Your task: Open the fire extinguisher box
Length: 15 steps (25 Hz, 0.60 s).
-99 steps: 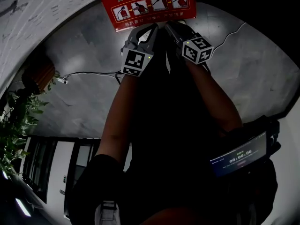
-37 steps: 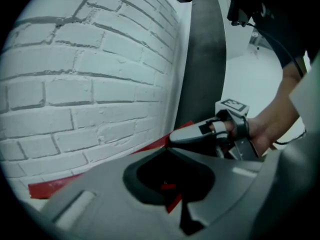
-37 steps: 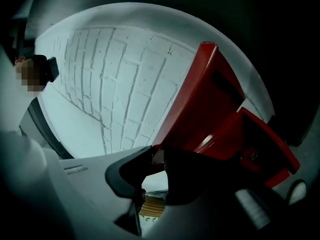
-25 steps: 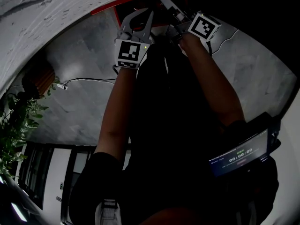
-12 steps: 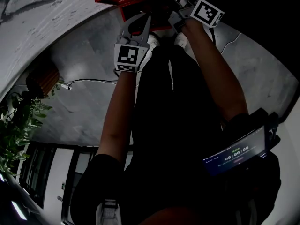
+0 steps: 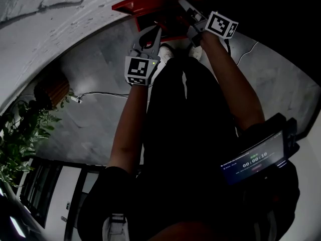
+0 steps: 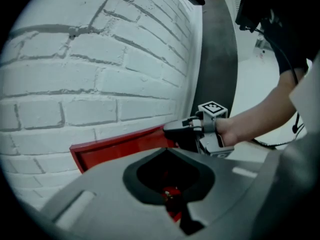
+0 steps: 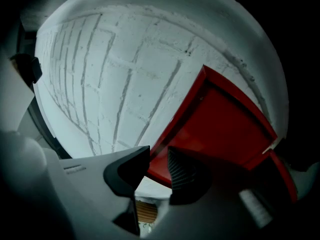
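Note:
The red fire extinguisher box lid (image 6: 150, 4) is swung up against the white brick wall. My right gripper (image 6: 186, 9) reaches to its raised edge. In the right gripper view the lid (image 8: 220, 124) has its rim between the jaws of my right gripper (image 8: 159, 156), which are opening, with a gap at the ribbed pad (image 8: 181, 171). My left gripper (image 6: 158, 30) hangs just below the box with its tips together and nothing held. In the left gripper view, my left gripper (image 7: 169, 150) frames a red extinguisher part (image 7: 172, 194), with the lid (image 7: 120, 149) and right gripper (image 7: 172, 130) beyond.
The white brick wall (image 7: 100, 59) backs the box. The grey stone floor (image 6: 90, 109) carries a thin cable (image 6: 100, 94). A leafy plant (image 6: 20, 139) stands at the left. The person's white shoes (image 6: 165, 51) are by the box, and a screen device (image 6: 253, 159) hangs at the right hip.
The lid, flat with its instruction label showing four seconds ago, has swung up toward the wall. My right gripper rose with it. My left gripper stayed low.

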Available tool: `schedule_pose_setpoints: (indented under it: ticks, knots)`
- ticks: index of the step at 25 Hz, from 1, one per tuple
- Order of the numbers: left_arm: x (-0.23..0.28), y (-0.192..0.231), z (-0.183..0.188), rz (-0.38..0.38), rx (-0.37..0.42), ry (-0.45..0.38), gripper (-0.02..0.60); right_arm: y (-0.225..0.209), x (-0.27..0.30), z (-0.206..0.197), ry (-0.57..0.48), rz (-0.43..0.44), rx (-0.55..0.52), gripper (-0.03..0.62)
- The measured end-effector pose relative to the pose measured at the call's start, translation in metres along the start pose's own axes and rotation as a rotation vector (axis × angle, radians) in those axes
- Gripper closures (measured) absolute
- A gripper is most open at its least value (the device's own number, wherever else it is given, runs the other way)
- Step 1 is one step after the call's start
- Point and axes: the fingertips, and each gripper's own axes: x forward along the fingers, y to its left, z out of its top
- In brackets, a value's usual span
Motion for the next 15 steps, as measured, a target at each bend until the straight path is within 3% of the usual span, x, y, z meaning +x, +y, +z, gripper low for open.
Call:
schedule_pose_setpoints:
  ticks: [5, 9, 12, 15]
  knots:
    - [-0.034, -0.028, 0.040, -0.033, 0.002, -0.049, 0.578, 0.069, -0.055, -0.005, 0.084, 0.061, -0.243, 0.566]
    - [-0.074, -0.056, 0.097, -0.077, 0.025, -0.137, 0.578, 0.159, -0.096, 0.002, 0.121, 0.157, -0.526, 0.583]
    - [-0.119, -0.098, 0.151, -0.140, 0.048, -0.195, 0.578, 0.241, -0.138, 0.011, 0.113, 0.203, -0.670, 0.585]
    - [-0.148, -0.110, 0.184, -0.164, 0.057, -0.244, 0.578, 0.298, -0.149, 0.007, 0.123, 0.288, -0.794, 0.585]
